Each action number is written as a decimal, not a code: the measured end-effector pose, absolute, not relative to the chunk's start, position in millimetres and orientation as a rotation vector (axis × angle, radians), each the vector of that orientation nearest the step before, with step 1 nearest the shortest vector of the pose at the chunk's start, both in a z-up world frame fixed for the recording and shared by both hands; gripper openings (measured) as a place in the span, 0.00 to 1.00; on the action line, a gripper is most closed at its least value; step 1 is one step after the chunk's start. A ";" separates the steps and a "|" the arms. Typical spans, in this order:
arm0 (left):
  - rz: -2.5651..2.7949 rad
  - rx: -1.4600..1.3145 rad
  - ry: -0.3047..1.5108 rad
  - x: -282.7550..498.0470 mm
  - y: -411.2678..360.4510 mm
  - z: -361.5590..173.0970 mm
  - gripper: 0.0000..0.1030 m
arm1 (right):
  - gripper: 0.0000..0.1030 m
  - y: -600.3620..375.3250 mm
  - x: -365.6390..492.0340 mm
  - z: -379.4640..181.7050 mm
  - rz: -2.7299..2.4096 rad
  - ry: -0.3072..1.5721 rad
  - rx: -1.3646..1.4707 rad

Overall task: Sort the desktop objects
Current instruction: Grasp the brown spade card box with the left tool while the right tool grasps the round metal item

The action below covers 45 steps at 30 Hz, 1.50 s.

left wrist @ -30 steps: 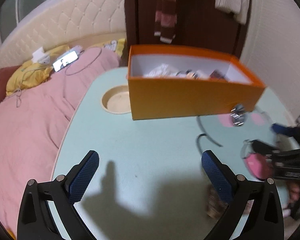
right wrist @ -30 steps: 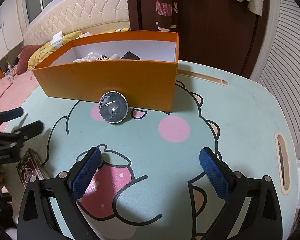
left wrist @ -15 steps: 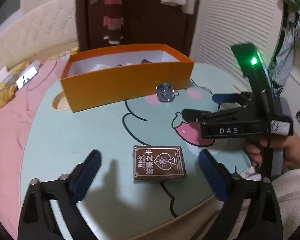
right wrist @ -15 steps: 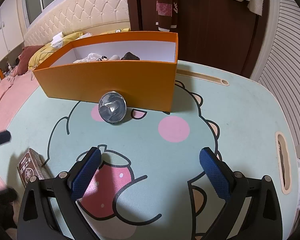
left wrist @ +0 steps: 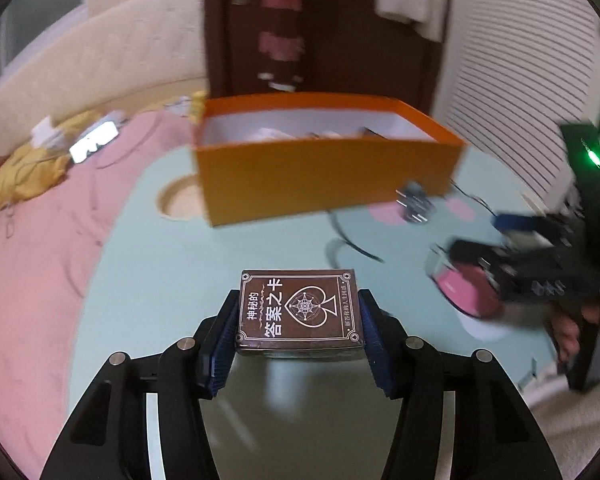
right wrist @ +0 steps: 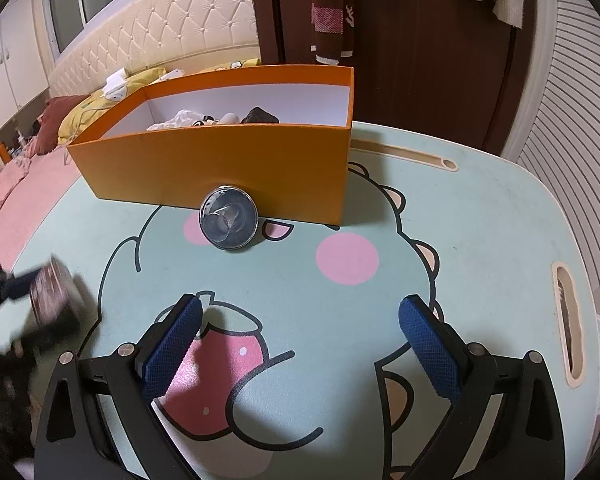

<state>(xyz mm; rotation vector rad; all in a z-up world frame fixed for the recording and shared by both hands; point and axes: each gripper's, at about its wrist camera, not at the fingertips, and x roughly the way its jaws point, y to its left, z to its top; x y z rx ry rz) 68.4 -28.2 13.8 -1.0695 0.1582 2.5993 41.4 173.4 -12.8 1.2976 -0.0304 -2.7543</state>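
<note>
Card box point(left wrist: 298, 314), brown with a spade emblem and white lettering, sits gripped between the fingers of my left gripper point(left wrist: 298, 332); the blue pads point(left wrist: 222, 338) have just been closing and now press on its two long sides, with the box lying flat and its printed face up. From the right wrist view the same box shows only as a blur at the far left, apparently raised off the mint-green surface point(right wrist: 480, 240). My right gripper point(right wrist: 300, 340) hovers above the cartoon print with its fingers spread wide and nothing between them. Orange box point(left wrist: 324, 176) stands at the far side of the surface, open-topped, already holding a few small items I cannot identify. A round metal-rimmed object point(right wrist: 228, 222) leans against the orange box's near wall, just right of its middle. To do this step well, I judge I should keep the squeeze steady so the card box does not slip, carry it high enough to pass over the near wall, and let go only once it is fully above the white interior, away from the items already inside. I would keep the right gripper parked clear of that path. The round object looks next in line.
</note>
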 end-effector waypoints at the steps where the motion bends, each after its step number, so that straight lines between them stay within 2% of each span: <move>1: 2.620 -1.068 0.160 66.9 -32.0 14.3 0.53 | 0.96 173.6 40.8 -12.1 -2.750 -0.035 1.298; 8: 2.665 -1.140 0.094 58.8 -51.7 5.6 0.53 | 0.96 167.4 30.3 -7.4 -2.715 -0.081 1.298; 13: 2.691 -1.132 0.157 55.3 -46.8 4.0 0.54 | 0.96 151.1 16.5 -5.9 -2.697 -0.036 1.305; 26: 2.695 -1.122 0.147 36.9 -59.1 6.0 0.53 | 0.95 127.2 -11.3 -7.1 -2.717 0.095 1.372; 28: 2.695 -1.122 0.147 36.2 -59.6 5.8 0.53 | 0.74 128.2 -11.8 -6.8 -2.719 0.093 1.365; 29: 2.695 -1.122 0.147 36.1 -59.8 5.7 0.53 | 0.68 129.6 -10.7 -6.0 -2.725 0.080 1.352; 30: 2.696 -1.122 0.147 36.1 -59.9 5.7 0.53 | 0.48 131.0 -9.6 -5.1 -2.732 0.068 1.338; 31: 2.696 -1.121 0.147 36.1 -60.0 5.6 0.54 | 0.37 131.6 -8.0 -4.3 -2.731 0.070 1.331; 45: 2.684 -1.153 0.125 33.9 -61.6 12.2 0.53 | 0.37 141.9 25.8 -0.2 -2.696 -0.031 1.273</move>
